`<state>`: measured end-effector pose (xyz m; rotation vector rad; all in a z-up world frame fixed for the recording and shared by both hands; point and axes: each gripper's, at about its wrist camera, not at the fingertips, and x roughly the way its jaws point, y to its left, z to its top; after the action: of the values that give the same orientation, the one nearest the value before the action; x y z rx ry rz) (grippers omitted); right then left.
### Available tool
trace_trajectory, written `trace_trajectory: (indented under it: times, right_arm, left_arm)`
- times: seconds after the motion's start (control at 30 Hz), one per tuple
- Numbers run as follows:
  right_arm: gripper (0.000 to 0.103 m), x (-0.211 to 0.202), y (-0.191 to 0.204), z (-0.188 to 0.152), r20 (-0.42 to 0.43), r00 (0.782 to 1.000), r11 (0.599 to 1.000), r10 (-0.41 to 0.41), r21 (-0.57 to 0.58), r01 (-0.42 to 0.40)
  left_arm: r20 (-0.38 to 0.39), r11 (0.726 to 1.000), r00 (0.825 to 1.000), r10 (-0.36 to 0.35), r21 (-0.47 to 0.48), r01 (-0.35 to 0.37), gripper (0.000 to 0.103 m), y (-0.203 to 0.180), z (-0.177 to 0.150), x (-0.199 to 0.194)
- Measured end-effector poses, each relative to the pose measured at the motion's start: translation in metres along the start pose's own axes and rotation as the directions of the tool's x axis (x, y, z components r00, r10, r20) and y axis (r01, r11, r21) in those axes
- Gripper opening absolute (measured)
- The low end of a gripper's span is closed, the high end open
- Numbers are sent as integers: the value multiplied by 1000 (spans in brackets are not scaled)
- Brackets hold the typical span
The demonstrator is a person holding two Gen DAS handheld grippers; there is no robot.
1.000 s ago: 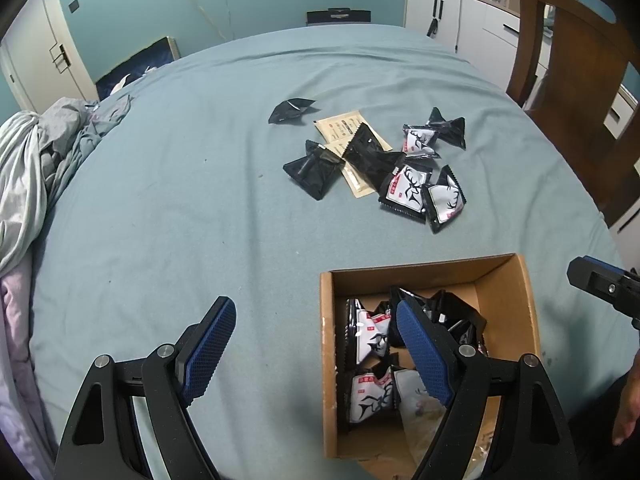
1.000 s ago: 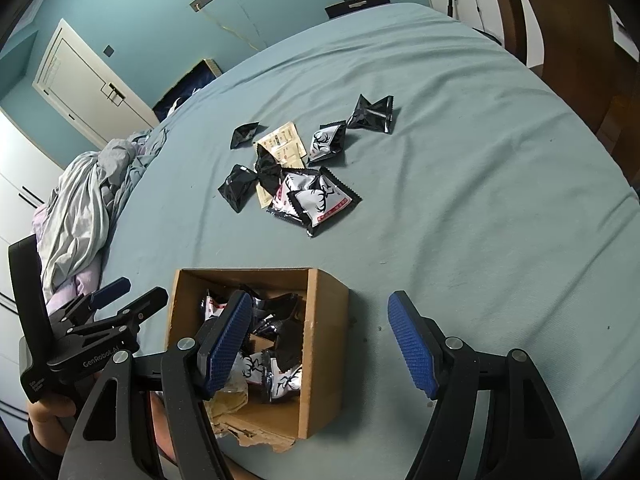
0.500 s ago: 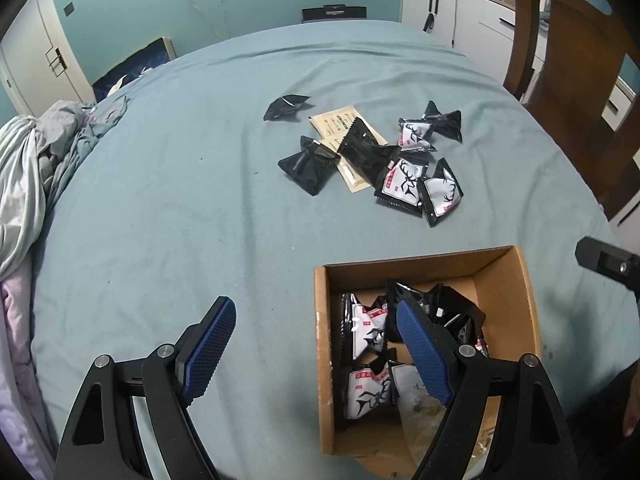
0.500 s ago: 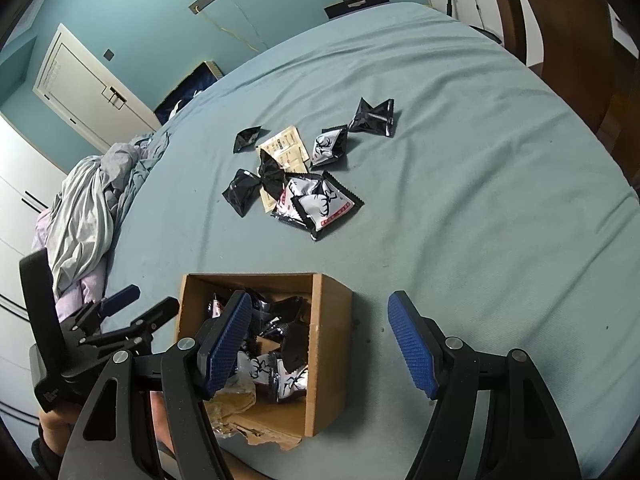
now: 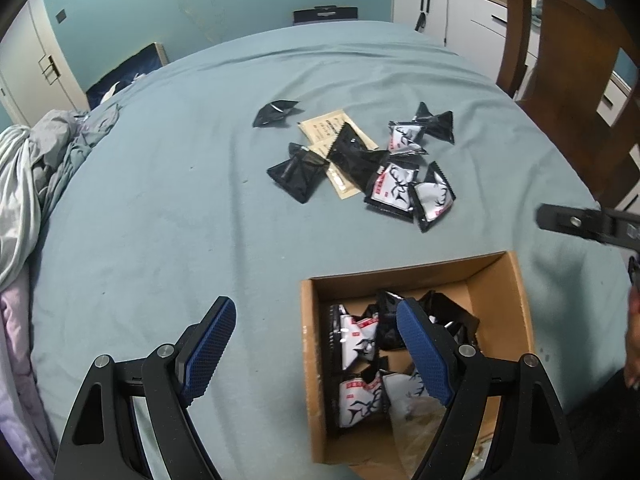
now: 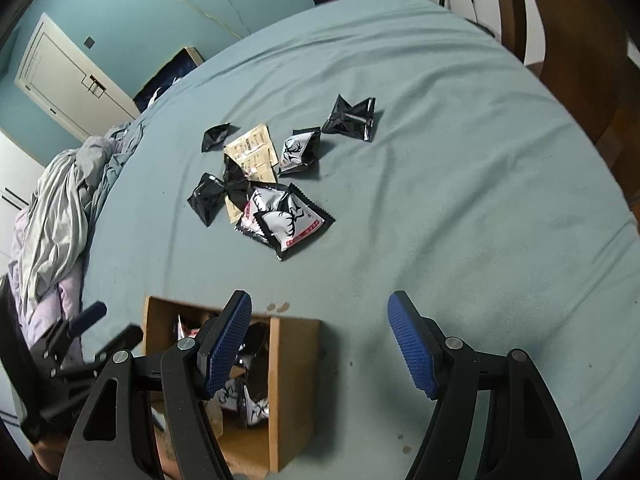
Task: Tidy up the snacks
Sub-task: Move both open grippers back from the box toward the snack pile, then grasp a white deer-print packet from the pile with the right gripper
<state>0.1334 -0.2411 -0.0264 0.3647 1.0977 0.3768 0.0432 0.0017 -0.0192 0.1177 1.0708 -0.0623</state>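
A pile of snack packets (image 5: 394, 186) (image 6: 288, 220), black and white with a deer print, plain black, and tan sachets (image 5: 328, 130), lies in the middle of the blue-grey bed sheet. An open cardboard box (image 5: 516, 288) (image 6: 294, 364) near the front holds several more packets (image 5: 358, 344). My left gripper (image 5: 316, 346) hangs open over the box's left wall, holding nothing. My right gripper (image 6: 320, 342) is open and empty above the sheet just past the box's right wall. In the left wrist view, a dark arm of the right gripper (image 5: 580, 222) shows at the right edge.
Crumpled grey and lilac bedding (image 6: 52, 200) is heaped at the left edge of the bed. A wooden chair (image 5: 568, 92) stands at the right side, white cabinets (image 5: 444, 4) behind it. A white door (image 6: 68, 76) is in the teal wall.
My right gripper has moved forward toward the packet pile, so the box has slid down and back in its view. My left gripper has stayed nearly still. Both grippers kept the same opening.
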Motion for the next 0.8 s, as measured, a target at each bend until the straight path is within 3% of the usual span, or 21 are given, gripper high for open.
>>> trace_trajectory:
  times: [0.2,0.47,0.8]
  right_arm:
    - [70,19,-2,18,-11,999,999,-38,-20,38]
    - [70,53,-6,37,-60,997,999,-39,-3,39]
    - [70,75,-10,54,-57,998,999,-22,22,23]
  left_arm:
    - [-5,999,1000,-15,32,16,84,-7,6,2]
    - [-27,997,997,-67,-35,66,84,5,14,9]
    - [-31,991,993,-113,-71,110,84,9,18,10]
